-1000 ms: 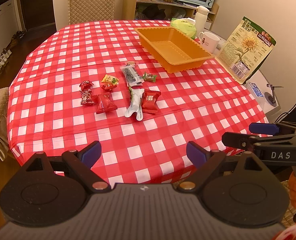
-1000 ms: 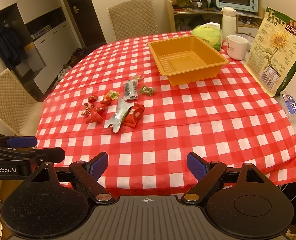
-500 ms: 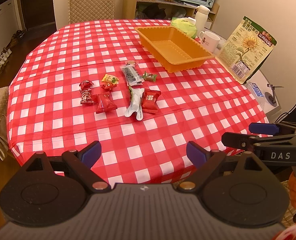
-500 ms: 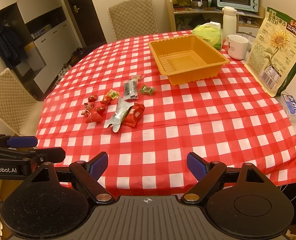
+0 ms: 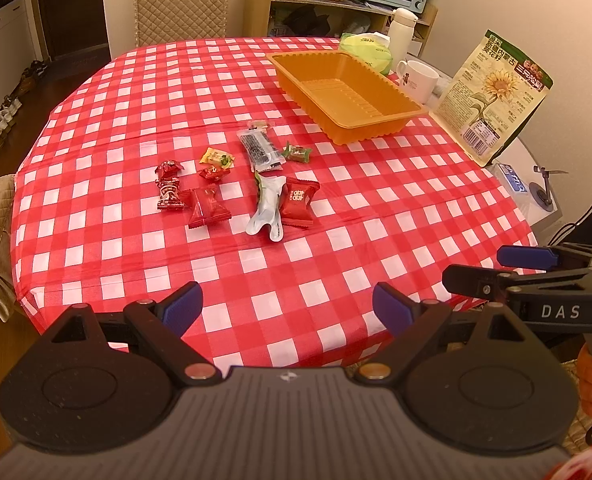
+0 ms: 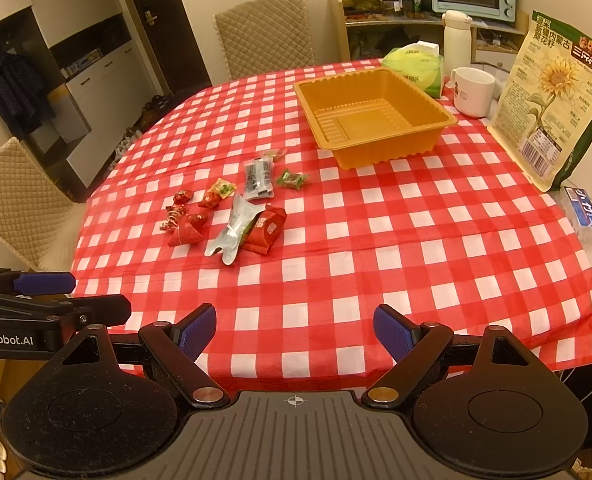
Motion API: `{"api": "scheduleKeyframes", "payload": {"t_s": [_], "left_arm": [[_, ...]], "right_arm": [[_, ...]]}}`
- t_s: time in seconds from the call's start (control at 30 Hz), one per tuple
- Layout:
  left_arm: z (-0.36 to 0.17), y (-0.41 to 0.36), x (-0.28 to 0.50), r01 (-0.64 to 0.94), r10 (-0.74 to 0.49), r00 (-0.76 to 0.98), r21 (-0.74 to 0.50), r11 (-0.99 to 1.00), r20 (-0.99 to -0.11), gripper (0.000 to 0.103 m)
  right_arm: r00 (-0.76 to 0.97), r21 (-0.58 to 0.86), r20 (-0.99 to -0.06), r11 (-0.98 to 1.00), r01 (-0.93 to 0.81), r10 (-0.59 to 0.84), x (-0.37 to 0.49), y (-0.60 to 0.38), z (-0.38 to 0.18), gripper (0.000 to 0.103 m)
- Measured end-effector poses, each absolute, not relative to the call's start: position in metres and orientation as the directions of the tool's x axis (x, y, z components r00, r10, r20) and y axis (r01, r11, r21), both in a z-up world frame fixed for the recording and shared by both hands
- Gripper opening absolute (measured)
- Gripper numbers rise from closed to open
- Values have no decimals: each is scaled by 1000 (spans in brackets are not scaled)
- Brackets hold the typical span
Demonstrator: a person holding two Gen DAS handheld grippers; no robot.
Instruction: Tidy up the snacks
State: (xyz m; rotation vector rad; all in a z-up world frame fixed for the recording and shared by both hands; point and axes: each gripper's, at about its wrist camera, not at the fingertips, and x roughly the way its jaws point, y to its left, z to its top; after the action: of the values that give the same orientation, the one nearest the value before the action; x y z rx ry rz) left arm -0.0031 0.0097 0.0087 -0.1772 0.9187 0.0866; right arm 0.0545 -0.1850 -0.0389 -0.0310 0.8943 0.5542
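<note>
1. Check both tools. Your left gripper (image 5: 287, 302) and right gripper (image 6: 295, 330) each hang over the near edge of the table, jaws spread wide, nothing between the pads.
2. Locate the snacks. They lie loose in a cluster on the checked tablecloth (image 6: 415, 240), well ahead of both sets of fingers and well apart from them – nothing is touched yet.
3. Note the bearing. From the left gripper the cluster sits ahead and slightly left of centre; from the right gripper it sits clearly to the left. The left gripper is judged the nearer one.
4. Identify the closest pieces: the silver wrapper (image 5: 267, 210), touching the red square packet (image 5: 298, 202) beside it. The silver wrapper's long axis runs roughly away from you, leaning slightly right at its far end, so jaws set across it should meet its narrow side.
5. Further back lie the dark sachet (image 5: 260, 149), the small green candy (image 5: 297, 153) and several red candies, including a red pillow pack (image 5: 207, 211).
6. Confirm the container. The orange tray (image 6: 443, 114) stands beyond the cluster, to the right – it is empty.
</note>
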Motion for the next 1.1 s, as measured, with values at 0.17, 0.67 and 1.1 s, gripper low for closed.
{"api": "scheduleKeyframes", "payload": {"t_s": [0.17, 0.67, 1.1], "left_arm": [[8, 9, -3, -151, -1, 604, -116, 982, -797, 91], [-13, 30, 10, -196, 49, 597, -87, 977, -801, 91], [-35, 83, 38, -261, 93, 609, -89, 961, -788, 91]], "right_arm": [[493, 201, -747, 859, -471, 445, 54, -185, -40, 86], [462, 258, -737, 837, -482, 494, 70, -178, -48, 85], [434, 254, -739, 811, -527, 515, 104, -144, -77, 78]]}}
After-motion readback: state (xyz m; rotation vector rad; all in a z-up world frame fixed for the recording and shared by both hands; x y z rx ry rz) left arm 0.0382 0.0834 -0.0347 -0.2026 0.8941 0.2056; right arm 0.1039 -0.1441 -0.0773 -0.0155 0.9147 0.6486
